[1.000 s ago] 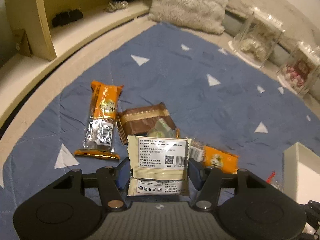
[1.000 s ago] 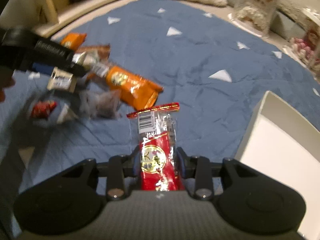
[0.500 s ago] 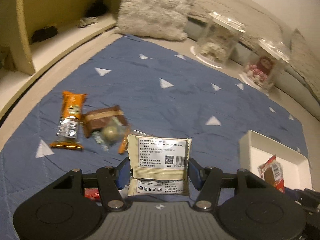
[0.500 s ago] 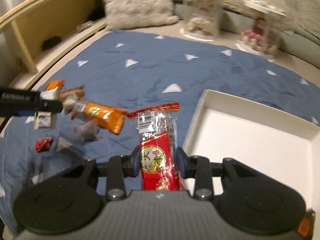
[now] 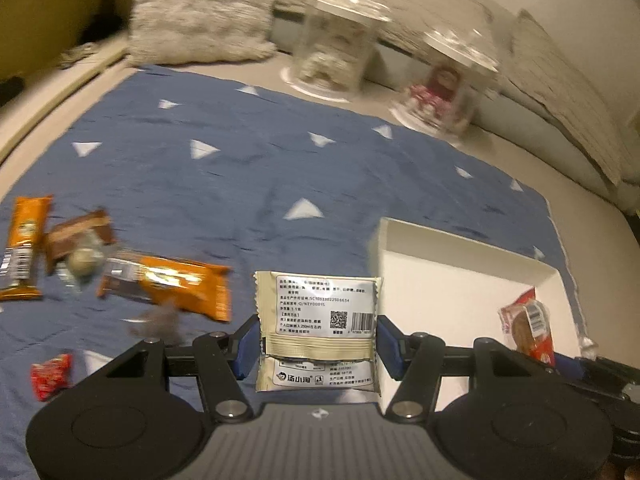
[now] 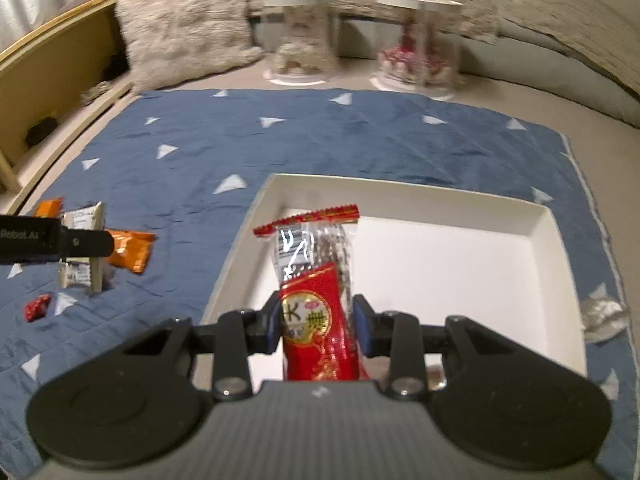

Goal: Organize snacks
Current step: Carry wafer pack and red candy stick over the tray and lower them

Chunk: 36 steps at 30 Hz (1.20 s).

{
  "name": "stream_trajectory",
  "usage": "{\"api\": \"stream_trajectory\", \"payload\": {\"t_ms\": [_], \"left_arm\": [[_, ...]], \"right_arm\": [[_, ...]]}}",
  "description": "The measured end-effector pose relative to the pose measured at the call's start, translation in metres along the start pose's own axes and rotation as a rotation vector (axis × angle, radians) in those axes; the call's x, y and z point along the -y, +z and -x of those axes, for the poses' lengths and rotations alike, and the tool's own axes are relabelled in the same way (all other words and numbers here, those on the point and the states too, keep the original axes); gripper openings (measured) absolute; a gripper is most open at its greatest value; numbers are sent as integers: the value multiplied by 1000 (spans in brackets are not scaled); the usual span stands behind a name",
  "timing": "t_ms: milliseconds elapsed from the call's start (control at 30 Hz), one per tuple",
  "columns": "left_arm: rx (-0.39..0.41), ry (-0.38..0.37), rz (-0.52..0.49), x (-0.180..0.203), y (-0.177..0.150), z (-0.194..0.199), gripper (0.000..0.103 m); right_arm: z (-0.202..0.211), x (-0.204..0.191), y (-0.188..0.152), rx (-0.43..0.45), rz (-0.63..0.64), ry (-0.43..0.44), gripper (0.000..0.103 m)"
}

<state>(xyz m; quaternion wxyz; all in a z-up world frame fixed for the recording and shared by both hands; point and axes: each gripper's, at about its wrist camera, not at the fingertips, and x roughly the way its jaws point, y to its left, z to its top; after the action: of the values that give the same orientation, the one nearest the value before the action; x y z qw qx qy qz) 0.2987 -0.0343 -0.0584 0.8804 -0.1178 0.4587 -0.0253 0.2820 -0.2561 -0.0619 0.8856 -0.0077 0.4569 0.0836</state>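
Observation:
My left gripper (image 5: 318,342) is shut on a cream snack packet (image 5: 316,304), label side up, held above the blue mat just left of the white tray (image 5: 460,246). A red-wrapped snack (image 5: 528,328) lies in that tray. In the right wrist view my right gripper (image 6: 316,322) is shut on a long red and clear snack packet (image 6: 312,248), hanging over the tray's (image 6: 400,186) near left part. Far left in this view, the cream packet (image 6: 82,220) shows again. Loose snacks stay on the mat: an orange packet (image 5: 168,284), an orange bar (image 5: 24,248), a brown packet (image 5: 76,232) and a small red candy (image 5: 50,374).
A fluffy pillow (image 6: 180,24) and two clear lidded jars (image 6: 300,36) (image 6: 416,40) stand behind the blue mat (image 6: 320,136). A wooden shelf (image 6: 48,92) runs along the left. A silvery wrapper (image 6: 604,314) lies right of the tray. A grey cushion (image 5: 560,92) lies at the back right.
Both grippers have swung right, away from the snack pile and toward the white tray, each keeping its packet. The right gripper now hangs over the tray.

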Motion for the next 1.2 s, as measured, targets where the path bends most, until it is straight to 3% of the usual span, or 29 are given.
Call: {"api": "stream_trajectory", "payload": {"t_ms": [567,1033,1200], "left_arm": [[-79,-111,-152,111,-9,-64,60],[-98,-263,-98,157,-10,-110,60],[-126,-279,-71,161,-16,-130,61]], "right_arm": [[19,104,-18,26,-162,-102,41],[-6,156,-6,98,-274,-112,42],[-30,163,-5,52,-285,-122,42]]}}
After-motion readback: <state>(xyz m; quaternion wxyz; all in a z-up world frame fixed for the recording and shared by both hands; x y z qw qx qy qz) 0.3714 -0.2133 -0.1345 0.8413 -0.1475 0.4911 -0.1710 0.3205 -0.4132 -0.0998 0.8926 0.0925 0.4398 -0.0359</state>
